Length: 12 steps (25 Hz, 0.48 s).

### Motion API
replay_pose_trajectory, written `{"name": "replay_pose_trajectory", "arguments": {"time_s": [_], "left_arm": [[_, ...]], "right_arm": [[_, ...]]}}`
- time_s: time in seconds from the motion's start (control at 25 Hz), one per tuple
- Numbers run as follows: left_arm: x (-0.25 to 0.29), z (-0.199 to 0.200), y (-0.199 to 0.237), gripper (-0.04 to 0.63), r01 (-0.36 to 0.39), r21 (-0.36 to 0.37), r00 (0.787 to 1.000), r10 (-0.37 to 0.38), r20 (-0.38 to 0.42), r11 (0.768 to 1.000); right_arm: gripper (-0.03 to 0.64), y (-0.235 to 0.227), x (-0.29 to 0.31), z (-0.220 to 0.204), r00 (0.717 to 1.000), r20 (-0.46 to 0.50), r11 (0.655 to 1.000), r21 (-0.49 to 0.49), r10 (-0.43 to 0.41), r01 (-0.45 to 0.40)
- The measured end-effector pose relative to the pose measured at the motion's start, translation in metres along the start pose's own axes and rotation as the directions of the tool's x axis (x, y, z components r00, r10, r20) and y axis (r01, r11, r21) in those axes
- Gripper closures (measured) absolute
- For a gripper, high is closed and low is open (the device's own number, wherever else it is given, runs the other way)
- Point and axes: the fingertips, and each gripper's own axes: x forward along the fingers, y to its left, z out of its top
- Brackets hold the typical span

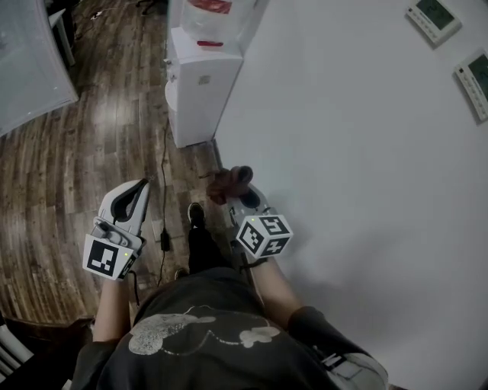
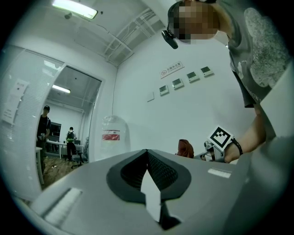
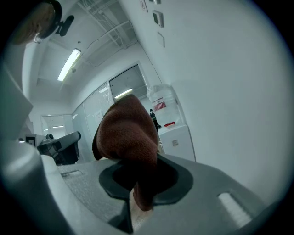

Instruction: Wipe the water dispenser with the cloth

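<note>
The white water dispenser (image 1: 200,84) stands on the wood floor against the wall, a good way ahead of both grippers; its bottle with a red label (image 2: 111,133) sits on top. My right gripper (image 1: 231,188) is shut on a bunched brown cloth (image 1: 226,181), which bulges out above the jaws (image 3: 130,133). The dispenser (image 3: 177,137) shows beyond the cloth in the right gripper view. My left gripper (image 1: 139,190) hangs to the left at the same height, jaws closed together with nothing between them (image 2: 148,155). From it I see the cloth (image 2: 185,148) off to the right.
A white wall (image 1: 351,152) runs along the right, with control panels (image 1: 433,18) on it. A black cable (image 1: 163,225) trails over the floor from the dispenser. A glass partition (image 1: 30,65) stands at the left. Two people (image 2: 44,131) are far off in a back room.
</note>
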Motion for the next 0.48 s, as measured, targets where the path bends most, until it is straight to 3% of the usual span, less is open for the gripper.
{"name": "replay_pose_trajectory", "arguments": {"time_s": [0.36, 0.48], "left_arm": [[0.122, -0.035, 0.081, 0.577, -0.027, -0.059, 0.997, 0.023, -0.07, 0.998], [0.17, -0.045, 0.109, 0.577, -0.023, -0.048, 0.994, 0.018, -0.105, 0.999]], "right_arm": [[0.56, -0.073, 0.133, 0.035, 1.0, -0.015, 0.999, 0.041, 0.007, -0.007], [0.56, -0.094, 0.178, 0.055, 0.999, -0.027, 0.998, 0.057, 0.021, -0.019]]}}
